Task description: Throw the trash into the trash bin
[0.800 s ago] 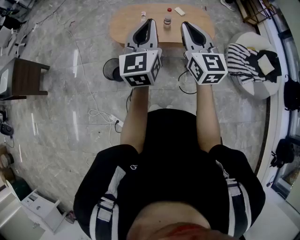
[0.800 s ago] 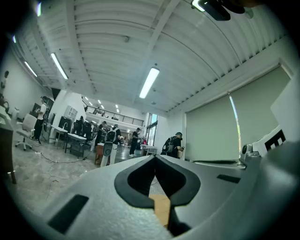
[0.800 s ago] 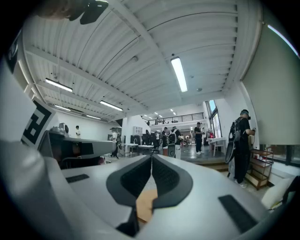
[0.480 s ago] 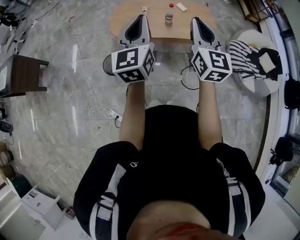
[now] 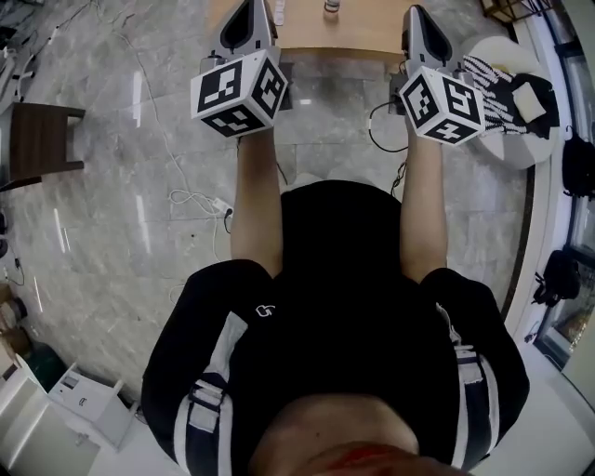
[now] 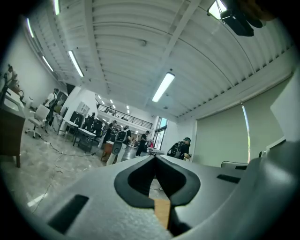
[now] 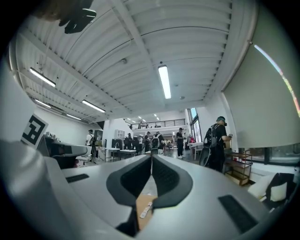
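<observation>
Holding both grippers level at the near edge of the wooden table [image 5: 372, 42]. Left gripper [image 6: 154, 158]: jaws clenched tip to tip, nothing between them. Right gripper [image 7: 151, 155]: same, closed and empty. The bottle [image 5: 331, 6] stands on the table past the tips, between my two grippers, cut off by the top of the head view. A small white item [image 5: 277, 13] sits on the table just right of my left gripper. A white strip [image 7: 145, 211] lies on the table below my right jaws, untouched. Striped cloth [image 5: 493, 84] is on a round pale seat [image 5: 516, 144] right of the table. Dark stool [image 5: 37, 139] well left of it. Power strip [image 5: 219, 205] is on the floor, on my side of the table.
</observation>
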A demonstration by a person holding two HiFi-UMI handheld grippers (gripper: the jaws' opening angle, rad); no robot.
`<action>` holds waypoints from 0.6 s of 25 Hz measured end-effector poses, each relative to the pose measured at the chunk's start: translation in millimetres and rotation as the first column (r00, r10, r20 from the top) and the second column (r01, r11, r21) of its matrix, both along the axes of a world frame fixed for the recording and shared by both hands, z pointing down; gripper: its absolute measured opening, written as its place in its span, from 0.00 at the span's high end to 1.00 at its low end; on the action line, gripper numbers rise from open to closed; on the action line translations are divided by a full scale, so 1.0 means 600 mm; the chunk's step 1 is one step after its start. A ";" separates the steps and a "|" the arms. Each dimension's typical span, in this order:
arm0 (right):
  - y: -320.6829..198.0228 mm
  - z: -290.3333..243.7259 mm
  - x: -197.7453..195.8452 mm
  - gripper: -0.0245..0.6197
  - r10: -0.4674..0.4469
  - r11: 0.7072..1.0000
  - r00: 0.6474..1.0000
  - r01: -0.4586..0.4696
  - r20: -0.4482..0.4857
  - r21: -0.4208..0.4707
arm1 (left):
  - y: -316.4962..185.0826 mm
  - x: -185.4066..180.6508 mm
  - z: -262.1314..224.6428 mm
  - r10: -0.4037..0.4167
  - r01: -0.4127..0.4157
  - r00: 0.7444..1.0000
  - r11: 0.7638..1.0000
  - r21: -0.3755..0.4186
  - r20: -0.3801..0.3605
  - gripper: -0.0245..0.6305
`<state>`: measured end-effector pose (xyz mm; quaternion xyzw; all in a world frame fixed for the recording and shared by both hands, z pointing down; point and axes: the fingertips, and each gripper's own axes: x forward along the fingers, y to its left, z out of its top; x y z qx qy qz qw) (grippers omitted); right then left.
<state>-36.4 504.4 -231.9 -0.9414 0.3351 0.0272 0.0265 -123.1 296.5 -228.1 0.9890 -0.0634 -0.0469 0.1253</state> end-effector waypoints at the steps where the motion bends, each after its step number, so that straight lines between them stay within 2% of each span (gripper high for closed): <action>1: 0.003 0.001 -0.001 0.95 0.005 1.000 1.000 -0.005 0.001 -0.003 | 0.000 -0.001 0.003 0.001 -0.001 1.000 1.000 -0.005 0.001 0.96; 9: 0.018 0.000 -0.001 0.95 0.022 1.000 1.000 -0.022 -0.005 -0.006 | 0.011 0.008 0.001 0.025 -0.025 1.000 1.000 -0.006 -0.010 0.96; 15: 0.009 -0.017 0.014 0.95 0.013 1.000 0.999 -0.012 -0.034 0.021 | 0.017 0.029 -0.019 0.045 -0.044 0.998 0.998 0.033 -0.032 0.96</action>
